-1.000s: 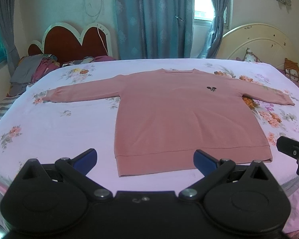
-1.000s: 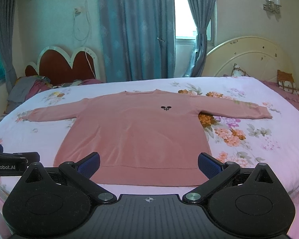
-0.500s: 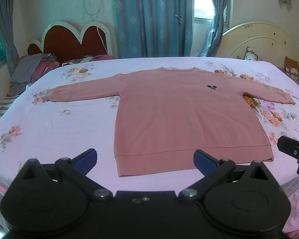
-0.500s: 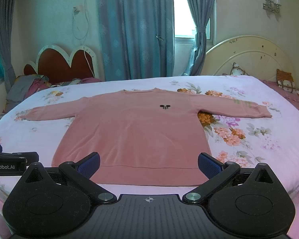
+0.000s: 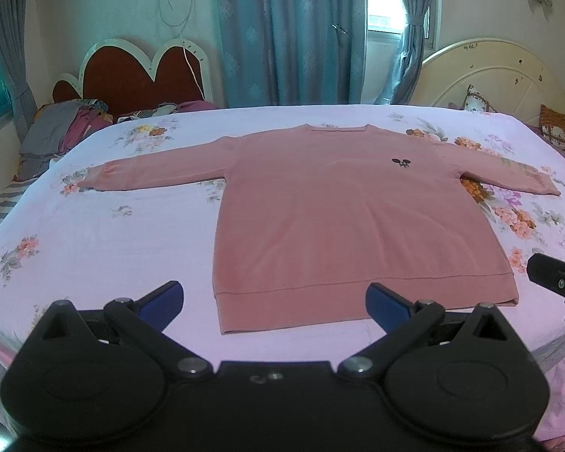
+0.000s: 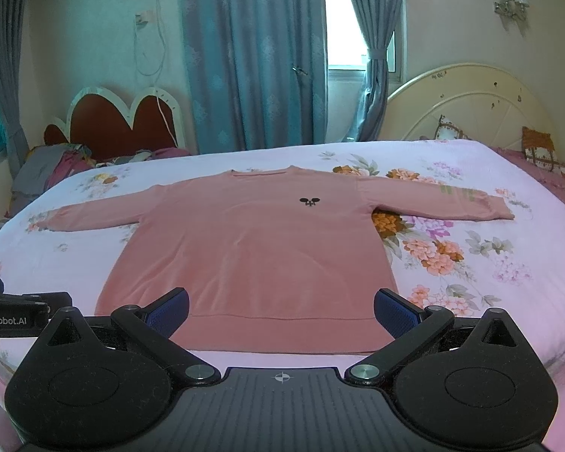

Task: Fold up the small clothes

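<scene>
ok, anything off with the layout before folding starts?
Nothing stands out. The sweater lies flat on the bed, sleeves spread, hem straight. Both tongs, left and right, are open and clear of it.

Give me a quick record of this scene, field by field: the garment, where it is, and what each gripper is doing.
garment: pink sweater, long sleeves, small dark logo on chest
state: spread flat, unfolded, both sleeves out to the sides
surface: floral bedsheet
left gripper: open, at the hem, holding nothing
right gripper: open, at the hem, holding nothing
background: clothes pile by the red headboard
</scene>
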Motion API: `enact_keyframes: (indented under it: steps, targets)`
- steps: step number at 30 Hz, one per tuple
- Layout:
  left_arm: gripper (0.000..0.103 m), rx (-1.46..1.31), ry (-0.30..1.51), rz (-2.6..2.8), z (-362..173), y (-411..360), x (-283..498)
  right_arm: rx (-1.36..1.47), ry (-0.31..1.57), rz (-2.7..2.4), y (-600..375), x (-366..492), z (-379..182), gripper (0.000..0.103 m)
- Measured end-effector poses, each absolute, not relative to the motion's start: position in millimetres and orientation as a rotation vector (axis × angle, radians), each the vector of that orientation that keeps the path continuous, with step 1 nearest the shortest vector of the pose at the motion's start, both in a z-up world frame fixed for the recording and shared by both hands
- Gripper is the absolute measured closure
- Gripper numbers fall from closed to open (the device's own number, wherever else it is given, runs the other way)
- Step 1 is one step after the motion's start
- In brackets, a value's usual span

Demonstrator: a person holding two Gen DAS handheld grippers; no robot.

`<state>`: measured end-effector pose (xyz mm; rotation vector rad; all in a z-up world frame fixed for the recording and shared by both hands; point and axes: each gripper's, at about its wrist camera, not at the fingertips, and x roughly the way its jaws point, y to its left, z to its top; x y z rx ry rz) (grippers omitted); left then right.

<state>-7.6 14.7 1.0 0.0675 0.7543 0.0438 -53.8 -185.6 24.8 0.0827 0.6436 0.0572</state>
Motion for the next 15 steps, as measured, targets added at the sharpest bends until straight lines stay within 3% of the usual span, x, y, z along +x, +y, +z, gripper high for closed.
enact_keyframes:
  steps: [15]
  targets:
    - [0.0,0.071,0.764,0.045,-3,7,-3,0.089,0.654,0.047,-199,-45,20,0.0]
